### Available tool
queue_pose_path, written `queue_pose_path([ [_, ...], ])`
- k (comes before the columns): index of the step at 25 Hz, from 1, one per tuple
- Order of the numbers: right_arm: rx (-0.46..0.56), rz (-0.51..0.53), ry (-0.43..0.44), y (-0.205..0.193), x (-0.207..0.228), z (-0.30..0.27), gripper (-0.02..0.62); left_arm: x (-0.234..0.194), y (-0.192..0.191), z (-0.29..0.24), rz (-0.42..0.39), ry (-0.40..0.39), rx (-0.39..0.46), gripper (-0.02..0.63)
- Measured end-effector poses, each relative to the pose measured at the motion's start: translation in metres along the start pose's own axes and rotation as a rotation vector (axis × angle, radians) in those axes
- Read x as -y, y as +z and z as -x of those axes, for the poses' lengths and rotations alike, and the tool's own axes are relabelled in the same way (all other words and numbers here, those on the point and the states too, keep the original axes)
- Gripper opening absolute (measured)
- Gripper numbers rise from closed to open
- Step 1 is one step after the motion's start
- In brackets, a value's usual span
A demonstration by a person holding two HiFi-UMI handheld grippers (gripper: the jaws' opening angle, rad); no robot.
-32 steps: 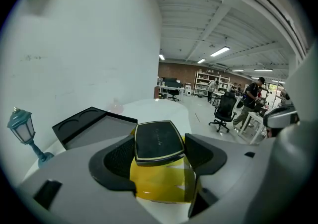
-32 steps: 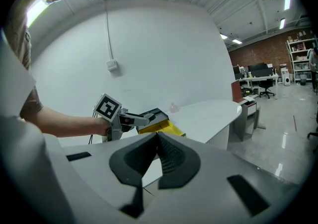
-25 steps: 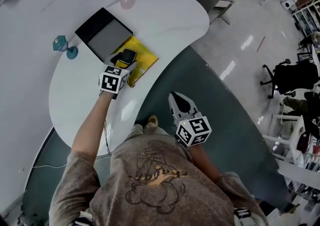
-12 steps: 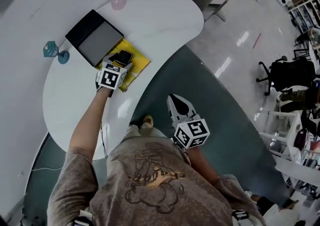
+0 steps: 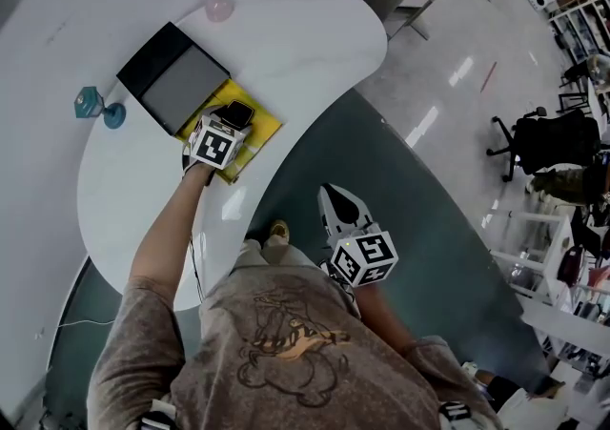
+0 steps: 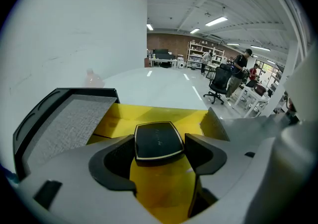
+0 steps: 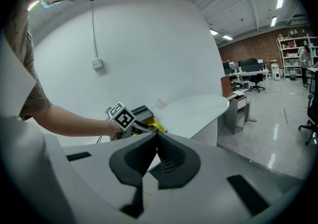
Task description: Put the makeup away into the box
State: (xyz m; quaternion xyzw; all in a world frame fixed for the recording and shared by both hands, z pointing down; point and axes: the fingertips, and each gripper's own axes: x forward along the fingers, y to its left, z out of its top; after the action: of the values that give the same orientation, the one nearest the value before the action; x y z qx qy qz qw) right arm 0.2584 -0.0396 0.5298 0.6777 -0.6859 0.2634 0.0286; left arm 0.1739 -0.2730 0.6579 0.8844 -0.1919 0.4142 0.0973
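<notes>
Showing a white curved tabletop [image 5: 305, 47] from above. At far left is a small teal item [image 5: 91, 102], too small to identify. Next lies a black lid [image 5: 174, 83] with a grey lining, touching the open yellow box [image 5: 261, 121] to its right. The left hand-held gripper [image 6: 160, 143] points steeply down and is clamped on a black compact [image 6: 156, 136] with a pale rim. Both jaws press its sides. The compact sits over the box's yellow floor; whether it touches that floor cannot be told. A pink object [image 5: 218, 7] rests near the tabletop's far edge. At right, the right hand-held gripper [image 7: 155, 137] hangs off the tabletop over the dark floor [image 5: 419, 228]. It is well apart from the box, and its jaws are together with nothing between them.
</notes>
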Motion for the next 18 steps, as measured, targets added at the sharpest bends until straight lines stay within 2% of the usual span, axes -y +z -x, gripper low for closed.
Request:
queue_pose_path([
  [8, -0.010, -0.012, -0.019, 0.000, 0.011, -0.001, 0.004, 0.001, 0.000, -0.012, -0.005, -0.016, -0.035, 0.336],
  [18, -0.010, -0.013, -0.015, 0.000, 0.011, -0.005, 0.003, 0.000, -0.004, -0.017, -0.042, 0.004, -0.050, 0.336],
])
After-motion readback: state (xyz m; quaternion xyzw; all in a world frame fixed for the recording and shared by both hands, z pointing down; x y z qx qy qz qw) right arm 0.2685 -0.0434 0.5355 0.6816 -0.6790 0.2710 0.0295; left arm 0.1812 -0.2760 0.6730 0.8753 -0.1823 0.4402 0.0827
